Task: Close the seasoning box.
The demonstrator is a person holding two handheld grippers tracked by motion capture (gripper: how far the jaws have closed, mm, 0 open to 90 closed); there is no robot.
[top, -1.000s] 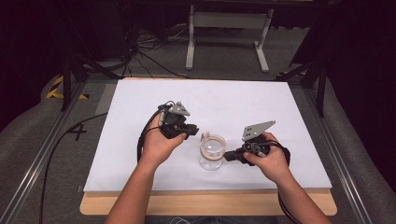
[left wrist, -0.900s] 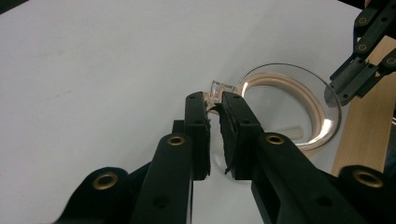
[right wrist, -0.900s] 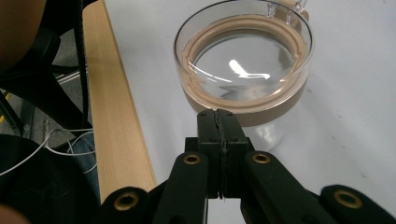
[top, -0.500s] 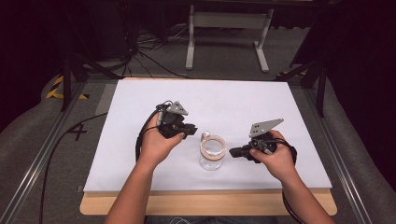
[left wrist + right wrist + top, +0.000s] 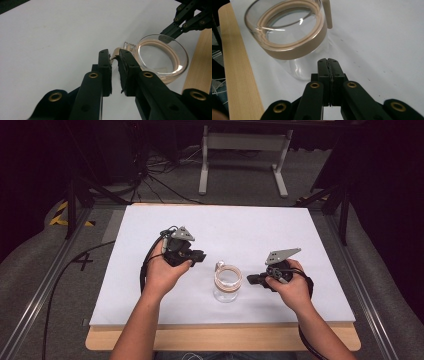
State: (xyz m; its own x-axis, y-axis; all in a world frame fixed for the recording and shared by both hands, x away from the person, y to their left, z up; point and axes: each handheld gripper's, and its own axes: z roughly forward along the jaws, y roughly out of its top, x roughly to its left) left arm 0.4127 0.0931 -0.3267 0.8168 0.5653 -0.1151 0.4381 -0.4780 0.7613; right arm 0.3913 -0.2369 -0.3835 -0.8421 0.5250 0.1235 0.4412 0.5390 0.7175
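Left gripper (image 5: 113, 75), jaws slightly apart, straddles the jar (image 5: 227, 284) tab (image 5: 115, 52) mid-frame; right gripper (image 5: 328, 62) clenched, empty, beside the jar.

Clear glass jar (image 5: 227, 287) — tan rim band, white table cover (image 5: 240, 227), black claws — both.

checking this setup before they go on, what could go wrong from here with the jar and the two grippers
1. The left hand-held gripper has its jaws slightly apart around the thin tan tab at the glass jar's rim; a pull there might tip the jar, since nothing braces it.
2. The right hand-held gripper sits shut, close beside the jar wall without holding it; a nudge could slide the jar.
3. The jar stands near the table's wooden front edge, so a shove that way risks a fall.
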